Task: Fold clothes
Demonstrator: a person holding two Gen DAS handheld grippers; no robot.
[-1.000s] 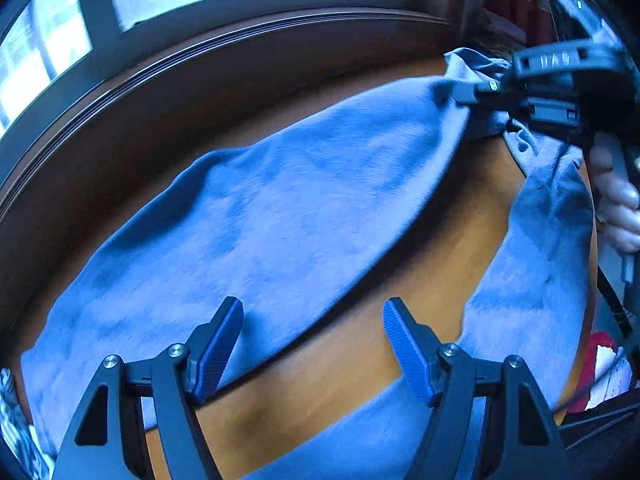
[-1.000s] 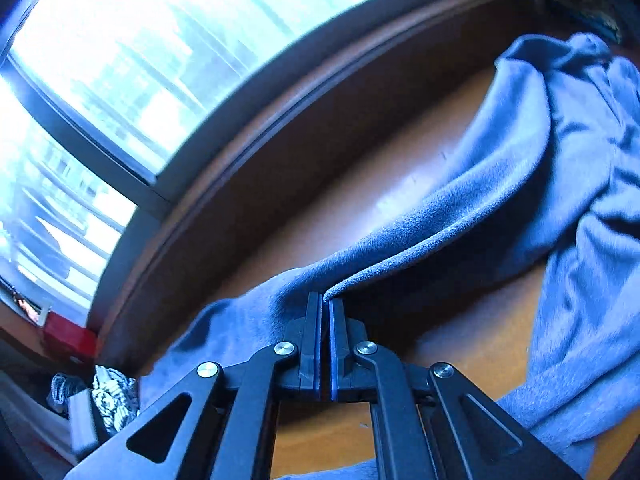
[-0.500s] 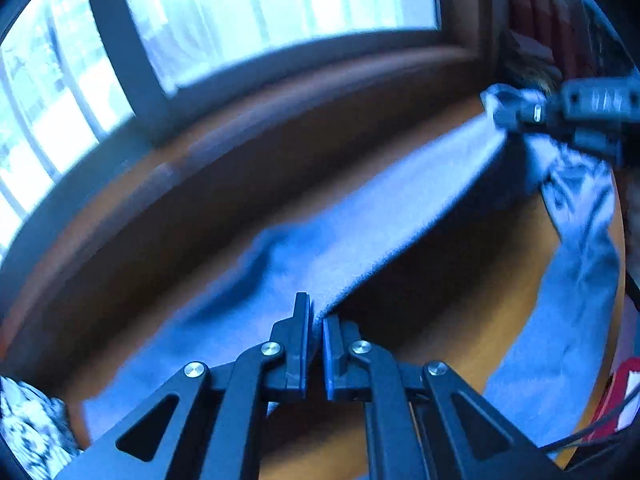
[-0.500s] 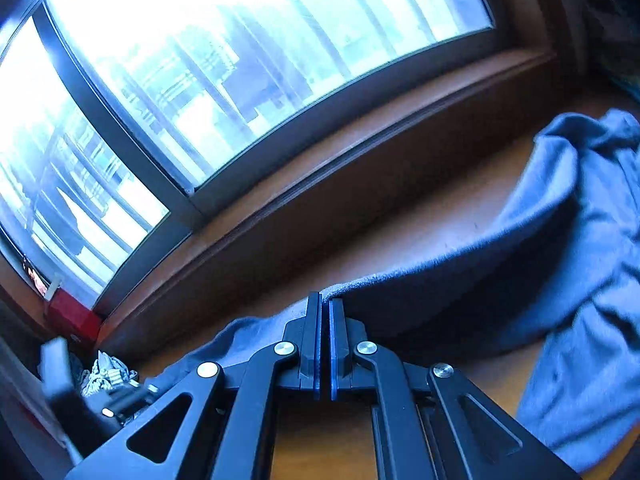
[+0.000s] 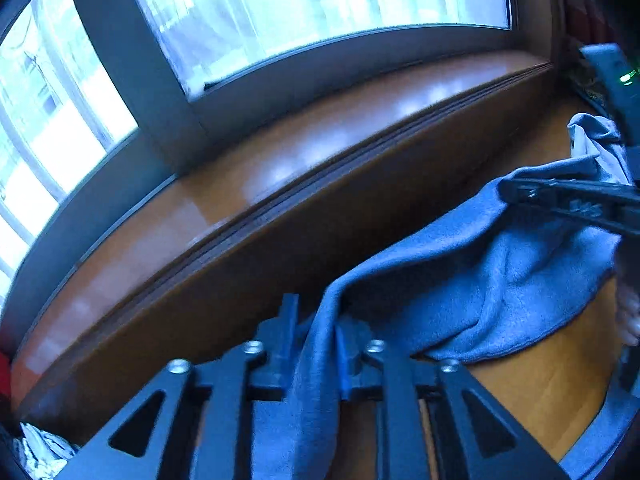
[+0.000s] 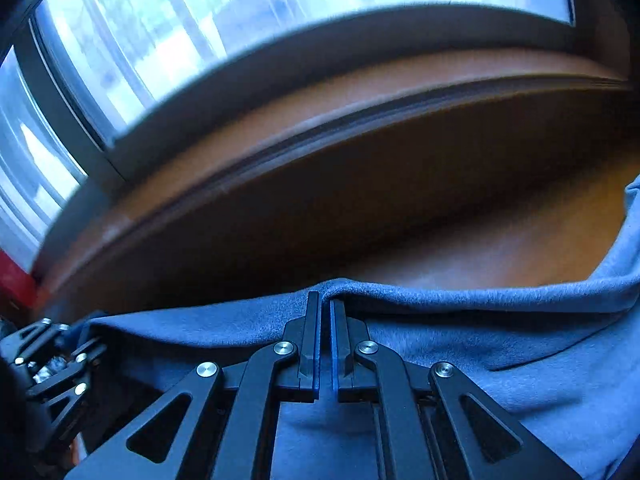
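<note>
Holding: a blue fleece garment (image 5: 500, 280) hangs between the two grippers above an orange-brown table top (image 5: 532, 392), in front of a wooden window sill (image 5: 280, 152).
Left gripper (image 5: 316, 332): its jaws are opening, a narrow gap between them; a fold of the blue cloth runs down through that gap, lying against the right-hand finger (image 5: 348, 344), while the left-hand finger stands a little off it. Whether the pads press the cloth cannot be told through the blur.
Garment from the left gripper: it rises from the fingers and stretches ahead and to the right, sagging in a loose pouch, its hem just right of the fingers.
Right gripper (image 6: 325, 308): jaws almost together, pinching a ridge of the garment (image 6: 500, 344) at the fingertips.
Garment from the right gripper: the clamped edge runs out level to both sides of the tips; most of the cloth drapes below and to the right.
Other gripper in each view: the right one shows at the far right of the left camera (image 5: 568, 204), on the cloth; the left one at the lower left of the right camera (image 6: 60, 360).
Behind: a bright window (image 6: 280, 12), ahead of and above both grippers.
</note>
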